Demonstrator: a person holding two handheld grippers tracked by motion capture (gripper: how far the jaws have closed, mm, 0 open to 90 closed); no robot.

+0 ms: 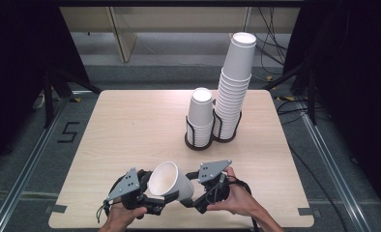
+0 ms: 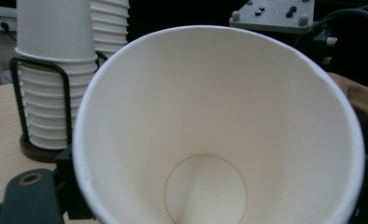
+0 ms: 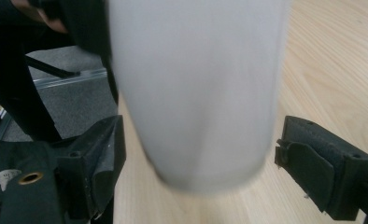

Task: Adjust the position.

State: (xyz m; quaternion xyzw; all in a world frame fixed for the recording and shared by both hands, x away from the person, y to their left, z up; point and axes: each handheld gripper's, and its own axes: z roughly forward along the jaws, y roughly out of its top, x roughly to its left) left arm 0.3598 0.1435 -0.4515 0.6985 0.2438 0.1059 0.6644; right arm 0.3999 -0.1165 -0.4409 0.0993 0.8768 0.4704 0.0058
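Note:
A white paper cup (image 1: 169,181) hangs tilted over the table's front edge, its mouth turned up and to the left. My left gripper (image 1: 157,203) is shut on it low on its wall. In the left gripper view I look straight into the cup (image 2: 210,116), with one black jaw pressed to its outside at the lower left. My right gripper (image 1: 191,198) stands open around the cup's base. In the right gripper view the blurred cup (image 3: 196,93) sits between the jaws of the right gripper (image 3: 205,163), with a gap to the right-hand jaw.
Two stacks of white cups stand in black wire holders at the back of the wooden table (image 1: 130,125): a short stack (image 1: 200,118) and a tall, leaning stack (image 1: 234,87). The short stack (image 2: 56,70) shows at the left in the left gripper view. Dark floor surrounds the table.

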